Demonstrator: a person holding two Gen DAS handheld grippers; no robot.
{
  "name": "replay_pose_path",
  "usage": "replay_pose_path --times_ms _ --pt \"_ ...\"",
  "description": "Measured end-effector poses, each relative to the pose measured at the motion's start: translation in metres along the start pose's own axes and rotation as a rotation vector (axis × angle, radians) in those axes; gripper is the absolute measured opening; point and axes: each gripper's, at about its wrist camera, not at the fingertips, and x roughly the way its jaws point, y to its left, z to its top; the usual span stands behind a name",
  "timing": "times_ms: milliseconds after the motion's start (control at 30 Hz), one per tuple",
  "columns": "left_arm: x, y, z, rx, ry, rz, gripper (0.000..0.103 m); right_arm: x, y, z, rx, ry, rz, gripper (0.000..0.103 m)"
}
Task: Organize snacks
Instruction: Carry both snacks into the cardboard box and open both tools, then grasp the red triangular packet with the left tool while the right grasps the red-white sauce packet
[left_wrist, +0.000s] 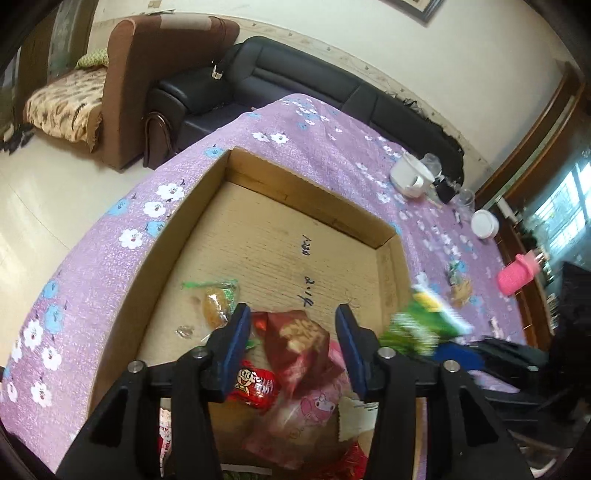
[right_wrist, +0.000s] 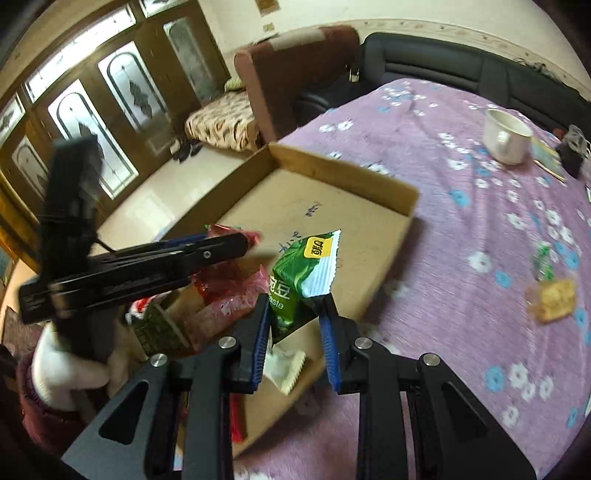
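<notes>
Purple flowery tablecloth holds a cardboard box; my right gripper pinches a green snack bag over its 5 o'clock edge, my left gripper is spread wide.

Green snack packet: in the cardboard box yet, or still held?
Held. The green snack packet sits clamped between the right tool's blue pads, lifted above the shallow cardboard box, not resting on its floor.

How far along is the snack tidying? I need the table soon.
Done: several packets lie in the cardboard box. In hand: the right gripper holds a green snack packet over it; the left gripper is open. Left: a cracker packet on the tablecloth.
</notes>
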Motion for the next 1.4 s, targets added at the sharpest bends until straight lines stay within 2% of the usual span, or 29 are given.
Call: replay_pose_path --times_ms 100,200,300,467,567,633,733,867,967,1100,1233,1300,1400 --pt "-0.005 0.005 -0.001 -0.026 -0.004 -0.023 0.057 0.014 0.0 0.001 0.015 0.016 0.021 0.032" --pt "-0.016 0.008 -0.004 -0.045 -0.022 -0.051 0.06 0.017 -0.002 0.0 0.034 0.008 0.037 0.043" --pt "-0.024 0.005 -0.008 -0.055 -0.042 -0.071 0.066 0.009 -0.006 -0.002 0.055 -0.016 0.046 0.044" --pt "-0.036 -0.012 -0.018 -0.064 -0.056 -0.132 0.071 -0.019 -0.017 -0.014 0.111 -0.076 0.056 0.045" --pt "-0.043 -0.033 -0.025 -0.03 -0.057 -0.178 0.073 -0.044 -0.025 -0.03 0.125 -0.142 0.045 0.045" --pt "-0.046 -0.047 -0.029 -0.002 -0.054 -0.199 0.075 -0.061 -0.031 -0.041 0.127 -0.177 0.027 0.05" --pt "-0.047 -0.072 -0.035 0.057 -0.045 -0.221 0.075 -0.086 -0.049 -0.063 0.137 -0.216 -0.017 0.053" --pt "-0.039 -0.106 -0.048 0.124 -0.004 -0.265 0.076 -0.13 -0.093 -0.1 0.204 -0.262 -0.106 0.053" --pt "-0.03 -0.131 -0.062 0.155 0.035 -0.304 0.077 -0.169 -0.141 -0.13 0.318 -0.319 -0.177 0.053" --pt "-0.01 -0.171 -0.088 0.228 0.111 -0.361 0.078 -0.218 -0.217 -0.179 0.558 -0.389 -0.249 0.052" --pt "0.015 -0.206 -0.11 0.317 0.189 -0.365 0.078 -0.247 -0.265 -0.212 0.68 -0.425 -0.369 0.052" --pt "0.026 -0.216 -0.118 0.347 0.217 -0.359 0.078 -0.246 -0.282 -0.218 0.716 -0.413 -0.372 0.052" --pt "0.04 -0.224 -0.128 0.366 0.251 -0.337 0.078 -0.23 -0.297 -0.219 0.749 -0.378 -0.309 0.052"
